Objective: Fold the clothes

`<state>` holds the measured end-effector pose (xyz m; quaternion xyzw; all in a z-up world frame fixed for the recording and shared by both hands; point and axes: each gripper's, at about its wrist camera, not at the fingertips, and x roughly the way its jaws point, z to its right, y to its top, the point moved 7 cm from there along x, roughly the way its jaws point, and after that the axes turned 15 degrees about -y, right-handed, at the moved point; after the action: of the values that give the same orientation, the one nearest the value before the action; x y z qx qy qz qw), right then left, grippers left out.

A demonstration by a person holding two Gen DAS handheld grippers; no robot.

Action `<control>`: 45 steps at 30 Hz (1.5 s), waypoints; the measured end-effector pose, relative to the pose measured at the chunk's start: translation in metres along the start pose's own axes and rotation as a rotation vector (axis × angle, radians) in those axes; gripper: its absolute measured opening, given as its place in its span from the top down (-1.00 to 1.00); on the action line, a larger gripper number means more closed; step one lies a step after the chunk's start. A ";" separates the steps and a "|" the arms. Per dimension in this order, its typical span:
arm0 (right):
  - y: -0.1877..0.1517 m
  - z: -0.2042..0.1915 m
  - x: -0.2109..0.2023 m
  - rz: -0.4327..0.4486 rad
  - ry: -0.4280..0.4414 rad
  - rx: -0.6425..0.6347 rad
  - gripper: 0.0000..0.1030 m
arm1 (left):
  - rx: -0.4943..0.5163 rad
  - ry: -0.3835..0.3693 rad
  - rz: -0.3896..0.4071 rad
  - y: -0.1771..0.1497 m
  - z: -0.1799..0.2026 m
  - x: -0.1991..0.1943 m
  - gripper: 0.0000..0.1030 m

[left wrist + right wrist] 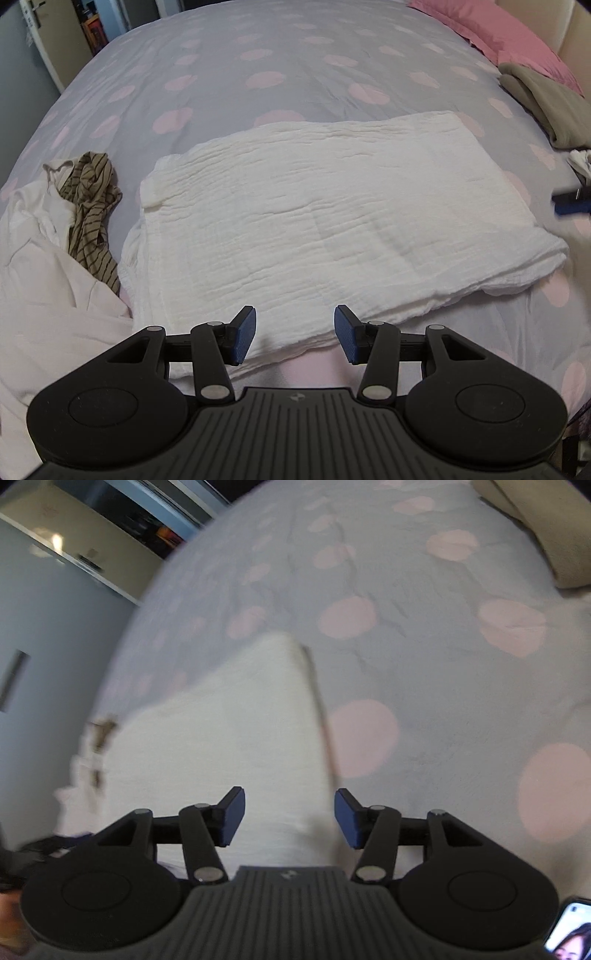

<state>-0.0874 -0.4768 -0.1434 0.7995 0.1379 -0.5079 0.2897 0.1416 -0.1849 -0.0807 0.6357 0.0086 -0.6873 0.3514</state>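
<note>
A white crinkled garment (314,221) lies folded into a flat rectangle on the grey bedspread with pink dots (258,62). My left gripper (294,334) is open and empty, just above the garment's near edge. In the blurred right wrist view the same white garment (229,738) lies ahead, its right edge running between the fingers. My right gripper (289,818) is open and empty above its near right corner. The right gripper's blue tip (572,205) shows at the right edge of the left wrist view.
A brown striped garment (92,206) and a pale pink-white one (48,295) lie heaped at the left. An olive folded garment (546,99) and pink pillows (491,26) sit at the far right. A phone (570,936) lies near the right gripper. A wall and a door stand left.
</note>
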 end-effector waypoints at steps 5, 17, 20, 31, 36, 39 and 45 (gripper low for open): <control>-0.030 -0.002 0.035 -0.105 -0.022 -0.023 -0.04 | -0.021 -0.016 0.024 0.000 0.007 -0.002 0.13; -0.049 -0.038 -0.016 -0.060 0.062 -0.092 0.81 | 0.028 -0.119 0.106 -0.005 0.070 -0.010 0.14; -0.072 -0.046 -0.035 -0.053 0.089 -0.090 0.81 | 0.091 -0.149 0.123 -0.013 0.097 -0.017 0.14; -0.169 -0.071 -0.063 -0.089 0.141 -0.148 0.82 | 0.284 -0.244 0.122 -0.060 0.195 -0.039 0.14; -0.182 -0.063 -0.044 -0.114 0.080 -0.192 0.72 | 0.333 -0.240 0.084 -0.084 0.220 -0.028 0.14; -0.177 -0.054 -0.043 -0.118 0.045 -0.222 0.46 | 0.334 -0.236 0.067 -0.093 0.228 -0.019 0.13; -0.162 -0.041 -0.055 -0.092 -0.052 -0.399 0.33 | 0.350 -0.190 0.067 -0.100 0.252 0.000 0.10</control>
<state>-0.1649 -0.3194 -0.1339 0.7057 0.2644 -0.5037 0.4223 -0.1266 -0.2253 -0.0755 0.6195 -0.1654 -0.7229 0.2574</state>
